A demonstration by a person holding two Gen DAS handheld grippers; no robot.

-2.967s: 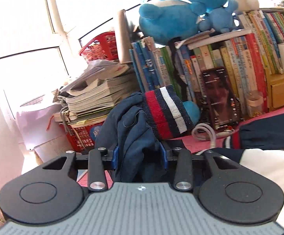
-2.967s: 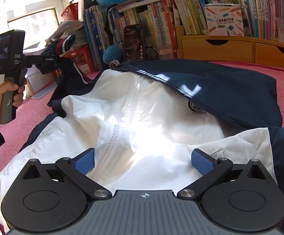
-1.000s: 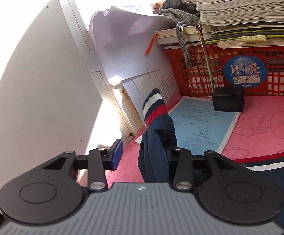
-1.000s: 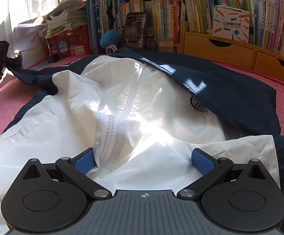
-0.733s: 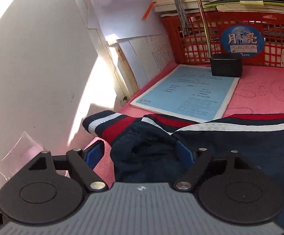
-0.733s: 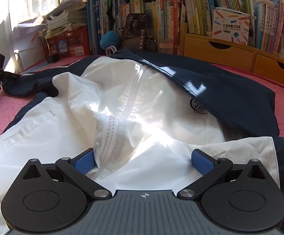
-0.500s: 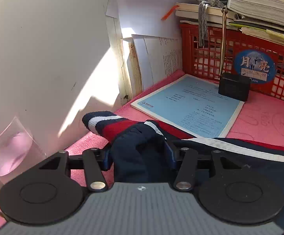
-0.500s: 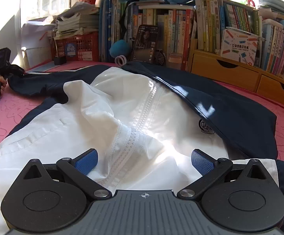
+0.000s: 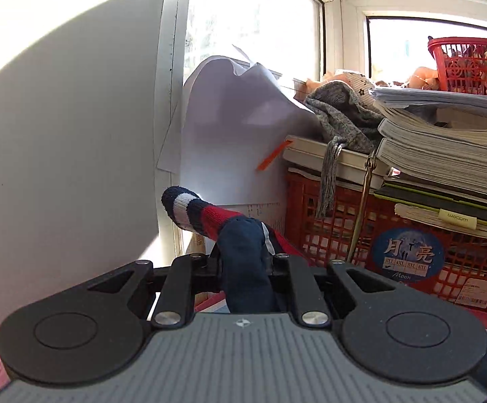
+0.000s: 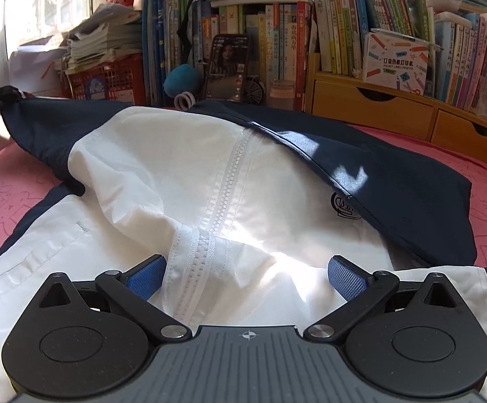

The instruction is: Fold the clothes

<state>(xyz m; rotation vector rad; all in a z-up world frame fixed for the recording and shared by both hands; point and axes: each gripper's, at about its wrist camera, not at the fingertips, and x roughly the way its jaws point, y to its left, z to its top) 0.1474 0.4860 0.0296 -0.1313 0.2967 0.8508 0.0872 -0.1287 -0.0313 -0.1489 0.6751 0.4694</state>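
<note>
The jacket [image 10: 277, 181] is thin woven cloth: the white panels are smooth with a slight sheen, the navy panels matt, and the zipper [image 10: 223, 188] looks like white moulded plastic. The sleeve cuff [image 9: 193, 215] is ribbed knit, coarse and matt. The bedspread [image 10: 18, 188] is pink cloth with a faintly embossed pattern. The crate [image 9: 411, 255] is glossy red plastic lattice; the stacked books [image 9: 444, 154] above it show matt paper edges. The drawer unit [image 10: 377, 104] is smooth finished wood. The gripper bodies are matt black plastic with bright metal pivot pins, and the pads [image 10: 345, 277] are blue with a fine textured grid.
</note>
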